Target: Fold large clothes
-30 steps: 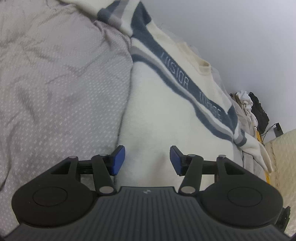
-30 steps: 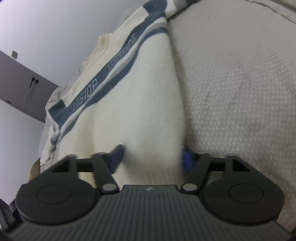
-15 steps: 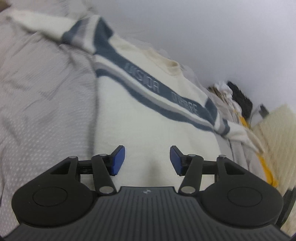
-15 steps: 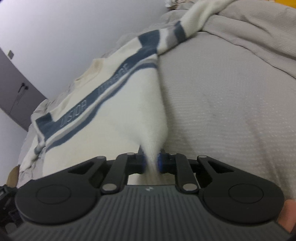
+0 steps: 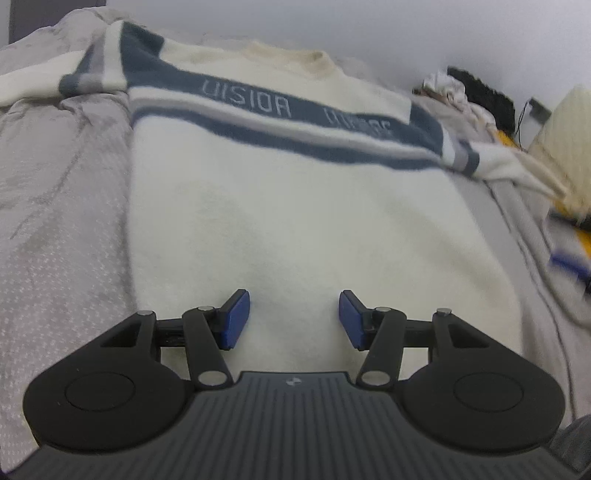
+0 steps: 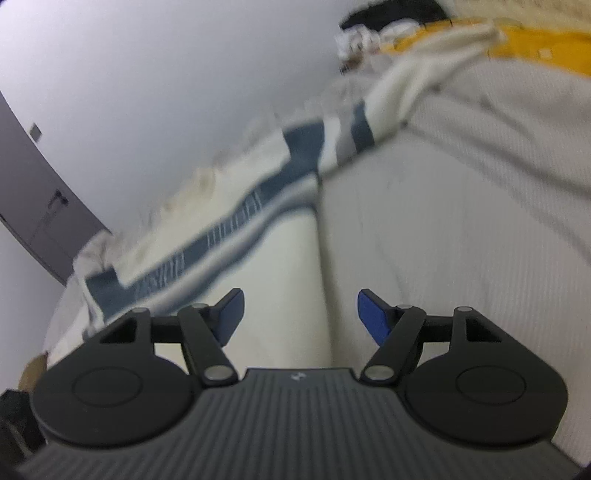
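The sweater (image 5: 295, 221) is cream and fluffy, a dark blue and grey band with pale lettering running across the chest and onto both sleeves, the round collar stained yellowish. It lies flat, front up, on the grey bedspread (image 5: 55, 258), collar towards the white wall (image 5: 369, 29), sleeves reaching out to either side. The left gripper (image 5: 293, 319) hangs over the sweater's lower body, blue pads spread wide, nothing between them, the hem just beneath. The right gripper (image 6: 299, 317) sits above the sweater's side edge, which runs up between its pads; the jaws are opening and no cloth is pinched. Half a second ago that right gripper was clamped on the edge of the sweater and lifting it into a ridge; now the fabric is released and lies down again. The left view has swung round, so the sweater now appears square-on.
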Demonstrator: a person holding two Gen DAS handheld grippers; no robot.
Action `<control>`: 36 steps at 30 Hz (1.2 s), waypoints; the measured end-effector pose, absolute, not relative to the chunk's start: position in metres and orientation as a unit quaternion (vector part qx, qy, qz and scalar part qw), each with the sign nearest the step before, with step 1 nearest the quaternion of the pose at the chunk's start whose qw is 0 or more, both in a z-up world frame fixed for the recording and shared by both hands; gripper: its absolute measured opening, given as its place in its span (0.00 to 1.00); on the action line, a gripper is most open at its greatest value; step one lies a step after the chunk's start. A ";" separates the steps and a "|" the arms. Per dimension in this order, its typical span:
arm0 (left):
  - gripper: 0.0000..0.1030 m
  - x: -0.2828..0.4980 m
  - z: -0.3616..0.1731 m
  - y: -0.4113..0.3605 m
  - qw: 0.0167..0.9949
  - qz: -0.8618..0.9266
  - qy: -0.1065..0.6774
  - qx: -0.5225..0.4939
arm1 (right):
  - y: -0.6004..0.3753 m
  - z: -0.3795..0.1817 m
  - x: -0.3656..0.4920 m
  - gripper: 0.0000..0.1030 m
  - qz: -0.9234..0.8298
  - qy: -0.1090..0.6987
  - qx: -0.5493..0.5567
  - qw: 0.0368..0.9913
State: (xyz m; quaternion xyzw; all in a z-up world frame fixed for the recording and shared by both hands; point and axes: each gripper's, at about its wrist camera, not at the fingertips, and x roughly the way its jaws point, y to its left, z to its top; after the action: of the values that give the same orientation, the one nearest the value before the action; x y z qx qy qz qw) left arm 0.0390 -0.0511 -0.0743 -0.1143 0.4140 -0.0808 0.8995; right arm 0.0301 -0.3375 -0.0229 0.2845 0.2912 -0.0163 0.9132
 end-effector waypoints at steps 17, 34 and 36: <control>0.58 0.051 -0.066 -0.047 0.923 -0.047 0.364 -0.118 | -0.555 -0.066 0.224 0.66 -0.107 0.187 0.320 0.923; 0.58 0.083 -0.076 -0.032 0.919 -0.030 0.358 -0.163 | -0.635 -0.071 0.307 0.44 -0.240 0.049 0.287 0.926; 0.58 0.083 -0.076 -0.031 0.919 -0.030 0.358 -0.166 | -0.649 -0.068 0.304 0.26 -0.248 0.035 0.304 0.919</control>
State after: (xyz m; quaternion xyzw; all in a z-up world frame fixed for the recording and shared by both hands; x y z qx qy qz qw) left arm 0.0835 -0.0314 -0.0764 -0.1657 0.3576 -0.0298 0.9186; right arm 0.3043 -0.6485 -0.0676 0.3043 0.0345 -0.2479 0.9191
